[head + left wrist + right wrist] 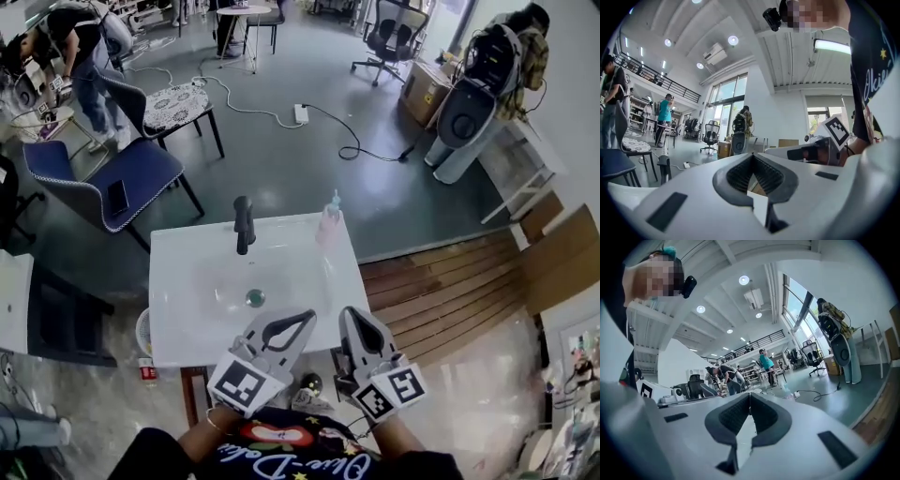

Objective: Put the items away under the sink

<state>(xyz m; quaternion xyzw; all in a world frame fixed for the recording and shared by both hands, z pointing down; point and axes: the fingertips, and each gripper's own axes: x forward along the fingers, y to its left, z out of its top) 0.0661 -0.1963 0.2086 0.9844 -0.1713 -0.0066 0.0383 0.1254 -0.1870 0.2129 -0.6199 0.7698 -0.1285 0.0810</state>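
A white sink (183,323) with a black faucet (244,225) stands right in front of me. On its far right corner is a pink soap bottle (328,223) with a pale blue pump. My left gripper (306,319) and right gripper (350,314) hover side by side over the sink's near edge, both level and shut with nothing between their jaws. In the left gripper view the left gripper (752,155) has its pads meeting at the tip, with the faucet (664,166) at left. The right gripper (749,394) looks the same in its own view. Small items (307,392) lie on the floor below the sink.
A small red-capped bottle (147,371) and a white bucket (142,330) sit on the floor left of the sink. Blue chairs (112,187) stand beyond it, cables (281,114) cross the grey floor, and wooden boards (441,291) lie at right. People work in the background.
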